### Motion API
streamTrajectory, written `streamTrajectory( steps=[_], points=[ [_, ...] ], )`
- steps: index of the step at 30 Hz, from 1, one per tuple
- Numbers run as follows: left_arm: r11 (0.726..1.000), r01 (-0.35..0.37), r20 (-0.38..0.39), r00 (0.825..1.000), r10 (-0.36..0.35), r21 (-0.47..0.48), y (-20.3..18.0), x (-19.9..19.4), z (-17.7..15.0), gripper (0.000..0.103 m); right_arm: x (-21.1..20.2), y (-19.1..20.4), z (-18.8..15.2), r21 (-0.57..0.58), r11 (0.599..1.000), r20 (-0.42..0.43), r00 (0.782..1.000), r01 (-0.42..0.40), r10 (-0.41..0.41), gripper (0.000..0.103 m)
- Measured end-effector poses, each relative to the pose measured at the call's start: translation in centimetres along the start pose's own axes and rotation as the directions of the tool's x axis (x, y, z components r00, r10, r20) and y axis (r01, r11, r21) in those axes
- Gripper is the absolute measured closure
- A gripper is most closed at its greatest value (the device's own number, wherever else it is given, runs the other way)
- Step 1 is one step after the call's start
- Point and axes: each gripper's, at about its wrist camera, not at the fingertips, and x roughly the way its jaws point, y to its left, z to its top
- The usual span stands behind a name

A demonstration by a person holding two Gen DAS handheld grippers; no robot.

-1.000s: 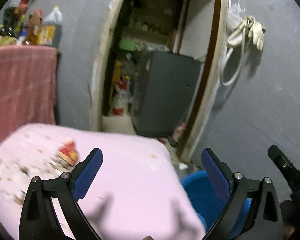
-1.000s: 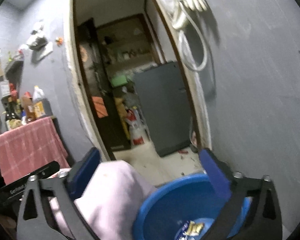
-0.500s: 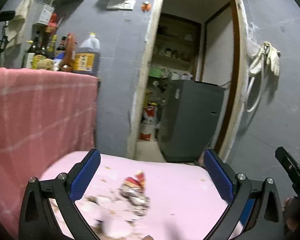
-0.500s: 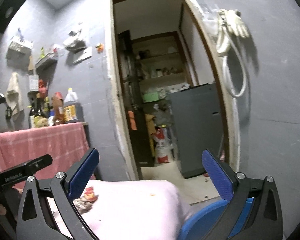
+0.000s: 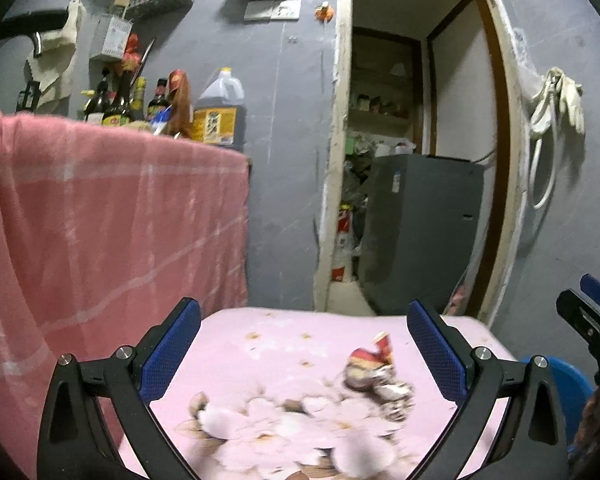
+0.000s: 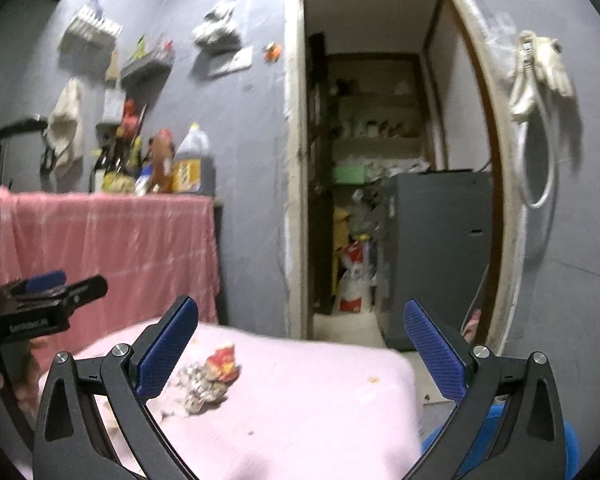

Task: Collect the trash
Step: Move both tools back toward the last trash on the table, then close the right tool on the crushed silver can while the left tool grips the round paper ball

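Nearest to me, the left claw (image 5: 303,354) hangs wide open over the near part of the desk (image 5: 284,332), which is draped in a pink flowered cloth, and holds nothing; the right claw (image 6: 300,354) beside it is spread just as wide and is equally empty. Between the two, on the cloth, lies the task's thing, a crumpled wrapper (image 5: 374,370) of red, yellow and silver foil, sitting just inside the left claw's right finger and, from the other camera, just beyond the right claw's left finger (image 6: 168,346). It looks light and springy, so my worry is that a claw closing off-centre would flick it aside or pinch a fold of cloth with it, and dragging the cloth could send the crumbs scattered around the wrapper onto the floor. Past the right edge of the desk and lower down stands a blue basin (image 6: 568,444), presumably where rubbish goes; only its rim shows, so I cannot tell what is in it, and a careless release from above might miss it. Farther back from the desk a pink towel (image 5: 112,216) hangs over a counter crowded with bottles, among them a large jug (image 5: 219,110) of dark liquid. Beyond that an open doorway shows a grey cabinet (image 5: 424,232).
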Motion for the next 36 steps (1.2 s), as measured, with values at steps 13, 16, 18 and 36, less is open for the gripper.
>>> streamTrajectory(
  steps=[13, 16, 18, 36],
  points=[
    [0.996, -0.079, -0.214, 0.973, 0.085, 0.038, 3.1, 5.4, -2.9, 0.002, 6.9, 2.1, -2.6, 0.013, 0.996, -0.358, 0.930, -0.083, 0.082, 0.000],
    [0.996, -0.085, -0.263, 0.961, 0.087, 0.021, 3.6, 6.4, -3.3, 0.002, 8.3, 2.5, -3.3, 0.059, 0.992, -0.423, 0.897, -0.113, 0.127, 0.000],
    [0.996, -0.085, -0.292, 0.953, 0.085, 0.013, 3.8, 6.8, -3.4, 0.002, 9.2, 3.1, -3.8, 0.057, 0.990, -0.460, 0.876, -0.130, 0.141, 0.006],
    [0.997, 0.007, -0.404, 0.914, -0.037, -0.074, 4.5, 8.2, -3.6, 0.002, 12.5, 6.3, -6.9, 0.081, 0.962, -0.614, 0.748, -0.260, 0.254, 0.074]
  ],
)
